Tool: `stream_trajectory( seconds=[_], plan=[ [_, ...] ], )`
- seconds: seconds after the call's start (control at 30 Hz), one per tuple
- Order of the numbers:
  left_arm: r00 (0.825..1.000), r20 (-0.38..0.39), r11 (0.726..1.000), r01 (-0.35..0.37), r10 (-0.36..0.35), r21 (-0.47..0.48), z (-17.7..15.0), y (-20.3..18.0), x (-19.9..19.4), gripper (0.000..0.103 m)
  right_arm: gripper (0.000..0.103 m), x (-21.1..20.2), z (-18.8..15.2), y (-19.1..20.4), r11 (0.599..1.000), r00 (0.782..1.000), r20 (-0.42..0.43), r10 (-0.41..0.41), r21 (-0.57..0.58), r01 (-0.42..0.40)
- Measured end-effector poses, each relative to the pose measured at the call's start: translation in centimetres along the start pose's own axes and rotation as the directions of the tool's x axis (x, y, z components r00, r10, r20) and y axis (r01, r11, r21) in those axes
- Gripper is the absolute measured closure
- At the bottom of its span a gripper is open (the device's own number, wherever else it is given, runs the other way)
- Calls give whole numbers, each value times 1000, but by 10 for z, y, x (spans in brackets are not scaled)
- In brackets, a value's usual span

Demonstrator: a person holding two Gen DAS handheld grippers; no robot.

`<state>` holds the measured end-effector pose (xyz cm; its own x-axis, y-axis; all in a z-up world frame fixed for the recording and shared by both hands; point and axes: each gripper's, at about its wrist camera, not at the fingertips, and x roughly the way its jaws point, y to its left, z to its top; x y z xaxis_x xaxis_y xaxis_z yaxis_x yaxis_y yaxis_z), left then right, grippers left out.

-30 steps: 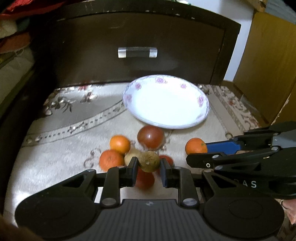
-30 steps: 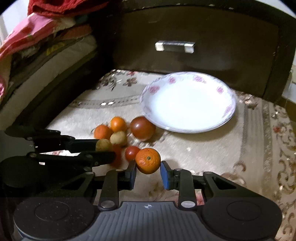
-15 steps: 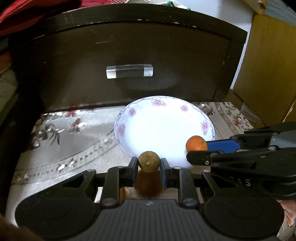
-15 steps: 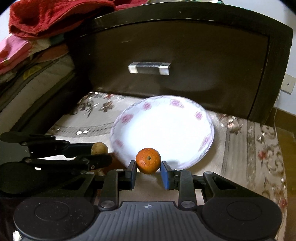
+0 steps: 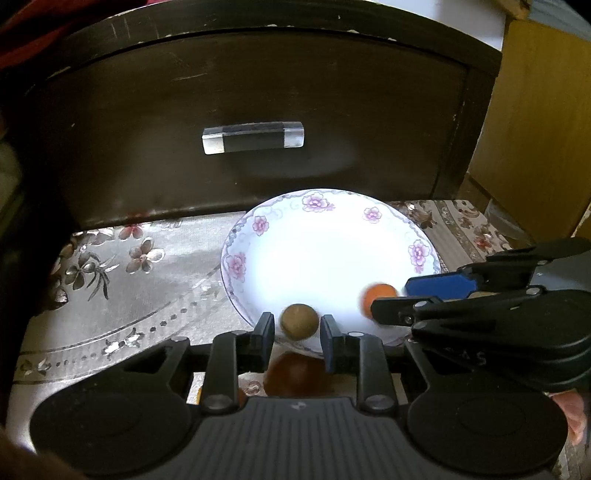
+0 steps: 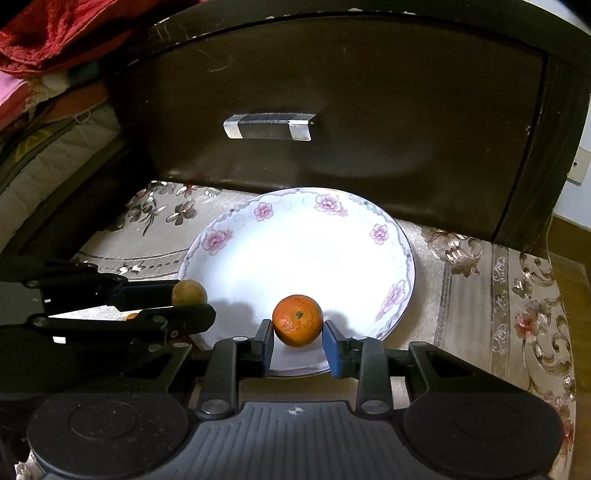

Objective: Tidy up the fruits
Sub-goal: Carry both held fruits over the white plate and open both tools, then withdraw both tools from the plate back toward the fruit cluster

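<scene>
1. Far left, right wrist view: a red cloth [image 6: 55,33] lies on stacked bedding, and a dark furniture edge closes that side.
2. The floral mat [image 5: 129,295] left of the plate is bare. This is the widest open patch.
3. The left gripper [image 5: 297,325] is closed around a brown fruit [image 5: 298,321], with a pad tight to each flank. The fruit is blurred, so I cannot read the contact finely. Its jaws have just eased a shade wider with the fruit between them.
4. The brown fruit is nearly round, with no long axis that I can tell. It hangs over the near-left rim of the plate [image 5: 260,224].
5. A dark red fruit [image 5: 295,373] lies on the mat below the left fingers, just outside the plate's near edge.
6. The plate is white with pink flowers on the rim. Its far edge sits close to the dark drawer front [image 6: 369,110], which has a handle [image 6: 269,125] above.
7. The right gripper [image 6: 298,328] grips an orange [image 6: 297,320] at its fingertips, and both pads touch the fruit. Its jaws have just opened slightly with the orange between them.
8. The orange is round, with its stem scar facing back toward the camera. It is above the plate's near part, right of the brown fruit.
9. The two grippers stand side by side, near each other.
10. Right of the plate runs a strip of patterned mat, then its border, with a wooden panel [image 5: 535,129] beyond.
</scene>
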<state>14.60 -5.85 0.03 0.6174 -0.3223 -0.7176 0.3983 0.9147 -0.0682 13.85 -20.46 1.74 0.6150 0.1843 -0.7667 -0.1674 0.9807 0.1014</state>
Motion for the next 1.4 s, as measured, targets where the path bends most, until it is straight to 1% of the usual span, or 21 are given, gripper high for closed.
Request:
stream_trajectory(
  seconds=[0.03, 0.1, 0.17, 0.47, 0.57, 0.7, 0.83, 0.97, 1.07, 1.2, 1.4],
  plan=[
    [1000, -1, 1000, 0, 0, -3, 0, 0, 0, 70, 72, -1, 0, 0, 1000, 1000, 7, -2, -1, 2],
    [1000, -1, 1000, 0, 0, -9, 0, 1, -1, 68, 67, -1, 0, -1, 1000, 1000, 12, -13, 3, 13],
    [1000, 2, 1000, 1, -1, -11, 1, 1, -2, 67, 65, -2, 0, -2, 1000, 1000, 13, -17, 8, 16],
    [1000, 22, 1000, -8, 9, -19, 2, 3, -18, 66, 63, -12, 1, 0, 1000, 999, 38, -17, 22, 16],
    [1000, 24, 999, -18, 19, -33, 2, 9, -26, 66, 61, -18, 1, 4, 1000, 999, 44, -8, 19, 8],
    [999, 28, 998, -35, 37, -51, 0, 18, -41, 65, 54, -26, -2, 12, 1000, 999, 49, 10, 2, -10],
    [999, 24, 997, -40, 42, -69, -6, 25, -55, 65, 54, -31, -9, 24, 999, 999, 36, 31, -29, -30],
    [999, 18, 997, -49, 50, -63, -17, 28, -72, 64, 54, -36, -20, 34, 998, 999, 13, 49, -49, -48],
    [999, -2, 996, -41, 41, -82, -30, 30, -83, 62, 53, -40, -28, 40, 996, 998, -3, 61, -69, -61],
    [999, -48, 995, -25, 21, -96, -47, 28, -90, 61, 53, -41, -34, 49, 993, 997, -18, 76, -89, -77],
    [995, -95, 997, -3, -5, -83, -61, 24, -83, 61, 49, -34, -38, 62, 986, 996, -30, 79, -147, -82]
  ],
)
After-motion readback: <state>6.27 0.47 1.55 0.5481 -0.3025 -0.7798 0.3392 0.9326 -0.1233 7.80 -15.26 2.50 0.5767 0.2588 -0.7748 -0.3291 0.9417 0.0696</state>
